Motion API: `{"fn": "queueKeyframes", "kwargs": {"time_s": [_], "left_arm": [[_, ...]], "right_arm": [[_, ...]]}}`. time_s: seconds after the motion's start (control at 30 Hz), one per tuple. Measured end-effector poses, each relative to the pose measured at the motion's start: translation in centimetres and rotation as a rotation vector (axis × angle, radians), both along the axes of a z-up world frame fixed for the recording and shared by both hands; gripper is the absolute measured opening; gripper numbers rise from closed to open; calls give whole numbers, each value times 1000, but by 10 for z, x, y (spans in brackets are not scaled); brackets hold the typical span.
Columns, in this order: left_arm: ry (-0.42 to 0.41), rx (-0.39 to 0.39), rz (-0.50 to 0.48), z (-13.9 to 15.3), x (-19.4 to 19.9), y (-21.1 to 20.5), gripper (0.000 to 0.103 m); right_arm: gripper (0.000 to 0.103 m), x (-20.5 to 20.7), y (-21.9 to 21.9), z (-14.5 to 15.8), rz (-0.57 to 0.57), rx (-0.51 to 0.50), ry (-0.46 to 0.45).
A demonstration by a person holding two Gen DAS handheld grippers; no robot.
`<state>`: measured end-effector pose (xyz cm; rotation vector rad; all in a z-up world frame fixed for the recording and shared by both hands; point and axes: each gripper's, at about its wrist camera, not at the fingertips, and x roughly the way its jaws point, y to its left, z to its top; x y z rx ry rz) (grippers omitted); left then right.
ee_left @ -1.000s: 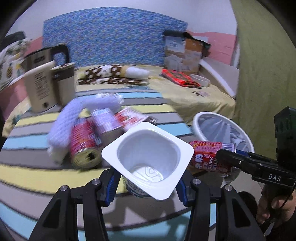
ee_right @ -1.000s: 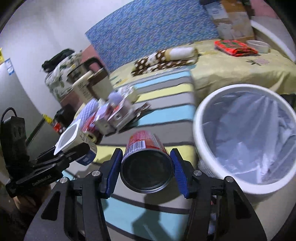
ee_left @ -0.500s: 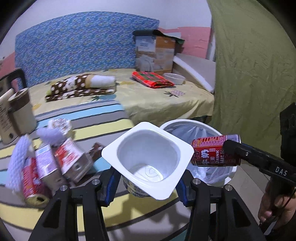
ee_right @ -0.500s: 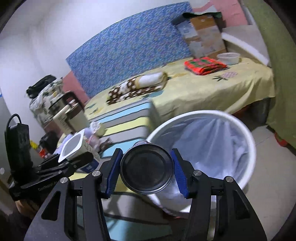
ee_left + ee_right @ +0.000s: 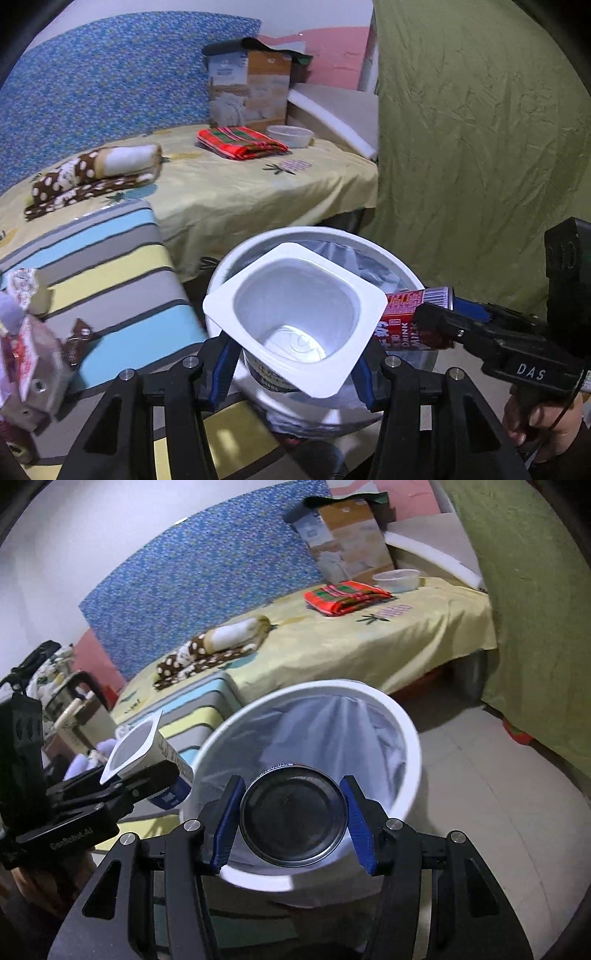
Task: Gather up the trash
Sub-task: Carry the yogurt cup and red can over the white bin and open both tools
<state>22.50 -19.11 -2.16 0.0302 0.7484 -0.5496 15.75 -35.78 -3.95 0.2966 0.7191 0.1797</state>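
My left gripper [image 5: 295, 365] is shut on a white square-rimmed yogurt cup [image 5: 295, 317] and holds it upright over the near rim of the white lined trash bin [image 5: 229, 266]. My right gripper [image 5: 293, 819] is shut on a red milk can [image 5: 293, 818], seen end-on, over the bin [image 5: 402, 720]. In the left wrist view the can [image 5: 417, 321] lies sideways in the right gripper [image 5: 436, 317] beside the cup. In the right wrist view the cup [image 5: 147, 746] and left gripper [image 5: 122, 782] sit at the bin's left edge.
A striped cushioned table [image 5: 99, 266] at left holds cartons and wrappers [image 5: 33, 343]. Behind is a bed with a yellow sheet [image 5: 236, 192], a dotted blanket [image 5: 92, 173], a red cloth [image 5: 240, 142] and a box [image 5: 247, 88]. A green curtain [image 5: 480, 147] hangs at right.
Both grippers have moved right, away from the table's trash pile, with cup and can held. Both items now sit over the bin.
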Motion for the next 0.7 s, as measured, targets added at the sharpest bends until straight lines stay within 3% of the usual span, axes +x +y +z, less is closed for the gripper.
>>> {"fn": "queueKeyframes", "kwargs": {"time_s": [0.1, 0.2, 0.7], "left_arm": [[13, -1, -7, -5, 5, -5, 56], [22, -11, -15, -8, 8, -7, 68], [-11, -50, 64, 5, -13, 26, 69]], "right_arm": [[55, 3, -4, -3, -7, -14, 10], [55, 4, -6, -5, -8, -27, 23], [55, -9, -1, 7, -22, -45, -3]]}}
